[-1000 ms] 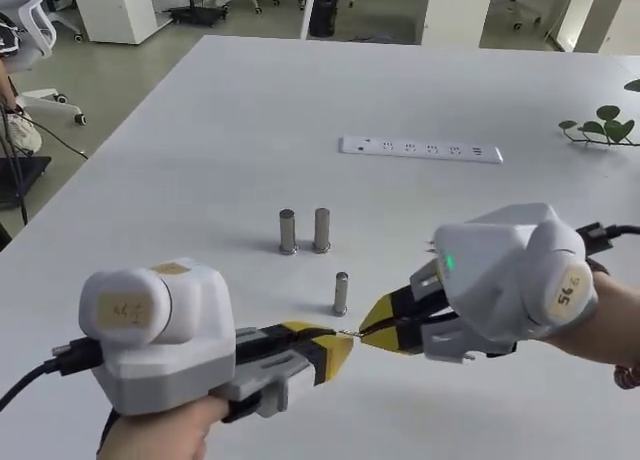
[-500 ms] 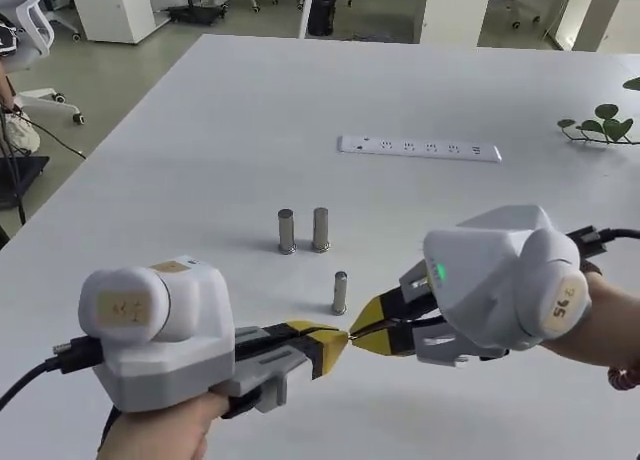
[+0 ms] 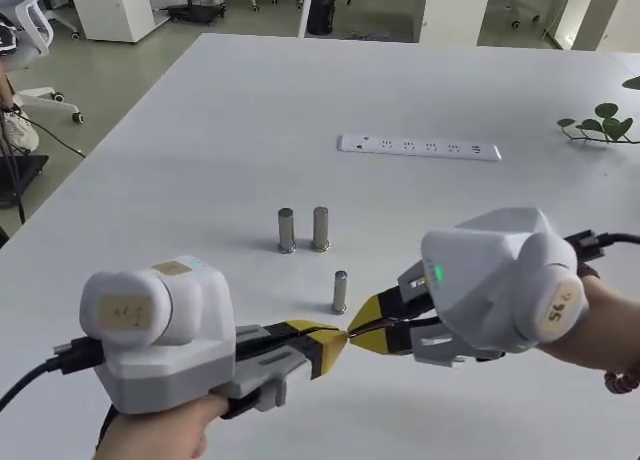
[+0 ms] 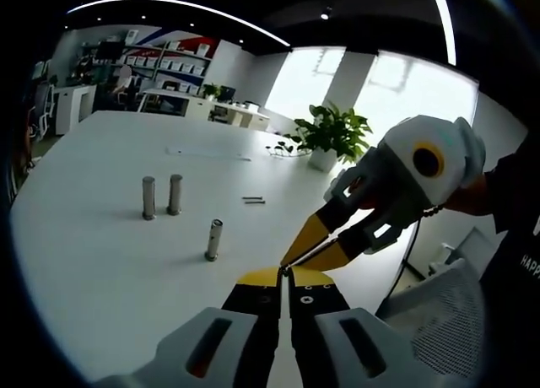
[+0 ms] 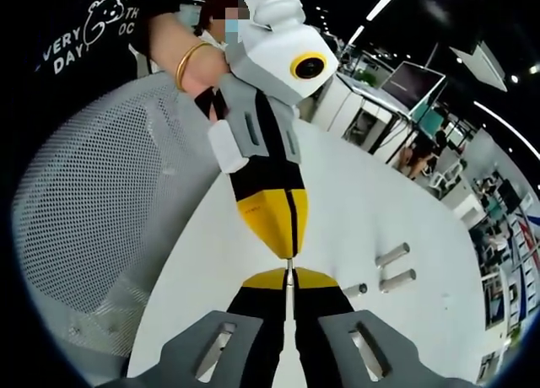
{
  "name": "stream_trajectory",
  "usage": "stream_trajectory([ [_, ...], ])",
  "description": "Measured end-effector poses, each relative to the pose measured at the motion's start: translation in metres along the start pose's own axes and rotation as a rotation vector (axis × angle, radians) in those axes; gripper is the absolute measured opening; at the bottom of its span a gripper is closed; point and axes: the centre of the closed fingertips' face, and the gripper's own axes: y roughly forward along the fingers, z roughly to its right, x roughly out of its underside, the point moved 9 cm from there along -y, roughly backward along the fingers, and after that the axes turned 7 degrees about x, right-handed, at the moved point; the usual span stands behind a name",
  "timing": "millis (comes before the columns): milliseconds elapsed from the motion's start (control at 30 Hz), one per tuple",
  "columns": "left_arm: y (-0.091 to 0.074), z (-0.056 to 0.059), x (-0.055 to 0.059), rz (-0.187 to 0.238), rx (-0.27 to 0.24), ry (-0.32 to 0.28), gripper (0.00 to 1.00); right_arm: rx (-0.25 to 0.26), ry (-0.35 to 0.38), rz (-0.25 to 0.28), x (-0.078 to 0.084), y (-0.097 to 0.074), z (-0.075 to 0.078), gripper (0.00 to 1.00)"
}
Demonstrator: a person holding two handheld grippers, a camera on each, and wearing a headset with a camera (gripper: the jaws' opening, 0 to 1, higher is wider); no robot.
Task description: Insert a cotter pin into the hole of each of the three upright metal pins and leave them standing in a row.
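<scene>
Near edge of the white table [image 3: 200, 140], head view:
- Left gripper [image 3: 337, 343]: held above the tabletop, yellow-tipped jaws pressed together on one end of a thin cotter pin [image 3: 348, 334].
- Right gripper [image 3: 358, 335]: tip to tip with the left, jaws likewise closed on the pin's other end.
- Cotter pin: off the table, bridging the two sets of tips, just in front of the nearest metal pin.
- Metal pins, three, all upright: a close pair side by side, left [image 3: 287, 230] and right [image 3: 320, 228]; a single [image 3: 340, 291] nearer the person, apart from the pair and out of line with it.
- Power strip [image 3: 420, 148]: white, flat, beyond the pins.
- Leafy sprig [image 3: 600, 128]: at the right edge.
- Slender metal pieces [image 4: 253, 201]: two, lying flat past the pins, left gripper view.
</scene>
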Motion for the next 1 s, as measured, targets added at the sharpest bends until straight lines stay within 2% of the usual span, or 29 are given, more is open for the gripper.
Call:
stream_trajectory([
  [133,0.0,0.001,0.001,-0.015,-0.003,0.059,0.0,-0.003,0.007,-0.008,0.0,0.002,0.0,0.0],
  [500,-0.003,0.001,0.001,-0.03,0.018,0.12,0.0,-0.02,0.111,-0.011,0.007,0.001,0.0,0.03],
  [767,-0.007,0.0,0.0,-0.068,0.037,0.238,0.0,-0.066,0.285,0.024,0.015,-0.002,-0.001,0.07],
  [833,-0.008,0.0,0.001,-0.093,0.049,0.272,0.0,-0.082,0.326,0.034,0.018,-0.003,-0.001,0.07],
  [867,-0.007,0.001,0.001,-0.102,0.062,0.305,0.0,-0.085,0.336,0.039,0.018,-0.004,-0.001,0.08],
  [900,-0.006,0.003,0.001,-0.094,0.08,0.313,0.0,-0.095,0.354,0.049,0.019,-0.004,-0.001,0.08],
  [933,-0.007,0.004,0.002,-0.105,0.096,0.323,0.0,-0.11,0.375,0.056,0.02,-0.005,-0.002,0.08],
  [1000,-0.007,0.006,0.001,-0.122,0.121,0.387,0.0,-0.119,0.385,0.056,0.022,-0.005,-0.003,0.08],
])
